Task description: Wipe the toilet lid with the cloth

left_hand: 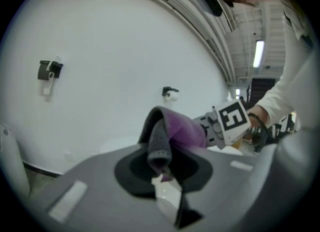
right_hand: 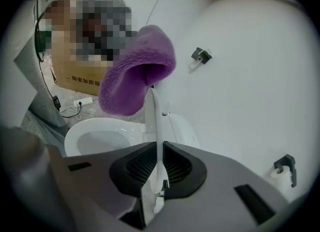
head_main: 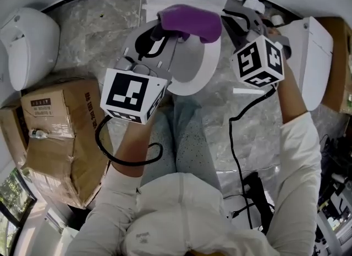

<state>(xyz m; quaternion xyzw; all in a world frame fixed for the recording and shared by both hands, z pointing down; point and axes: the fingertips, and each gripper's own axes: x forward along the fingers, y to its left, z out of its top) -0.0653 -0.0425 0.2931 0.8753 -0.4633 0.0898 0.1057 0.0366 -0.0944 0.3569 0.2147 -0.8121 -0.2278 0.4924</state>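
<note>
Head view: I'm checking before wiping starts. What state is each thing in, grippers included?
Cloth: bunched, held in the air between both grippers.
Left gripper: shut on cloth.
Right gripper: shut on cloth, at its tips.
Toilet: bowl uncovered, cloth not touching it.
Box: closed, taped, dented.
</note>
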